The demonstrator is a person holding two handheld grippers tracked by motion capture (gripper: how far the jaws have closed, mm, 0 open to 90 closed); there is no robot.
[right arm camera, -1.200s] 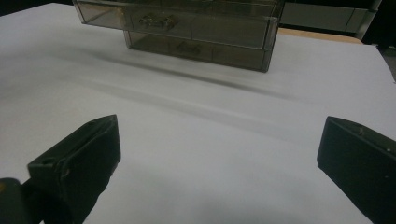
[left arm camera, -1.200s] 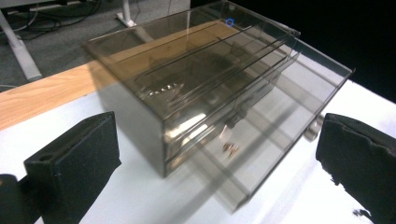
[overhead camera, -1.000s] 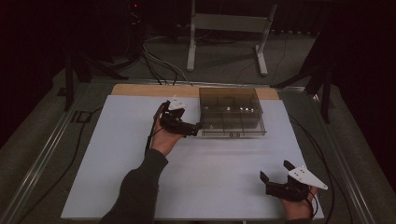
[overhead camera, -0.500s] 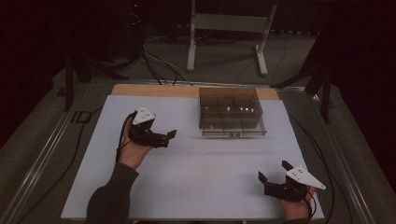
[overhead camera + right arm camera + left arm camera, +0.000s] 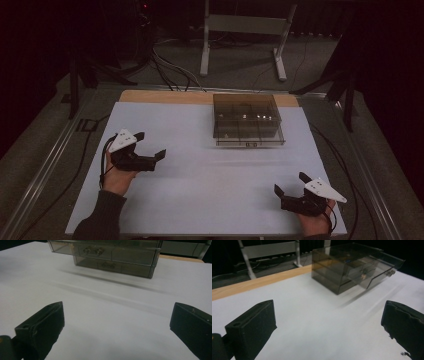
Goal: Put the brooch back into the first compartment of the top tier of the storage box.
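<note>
So the left gripper (image 5: 150,146) is pulling back from the drawer box (image 5: 248,120), which is now sitting well off to its right, jaws spread wide with nothing in them. The right gripper (image 5: 291,183) is just hanging near the table's (image 5: 210,195) front edge, also wide apart and empty, box well ahead of it. Both drawers look shut, so I'm guessing whatever it was doing there is wrapping up.

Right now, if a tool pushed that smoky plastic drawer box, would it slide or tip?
Probably slide: the drawer box sits low and wide on the smooth white table cover. It looks like thin rigid plastic, likely light. Its drawers might rattle open.
</note>
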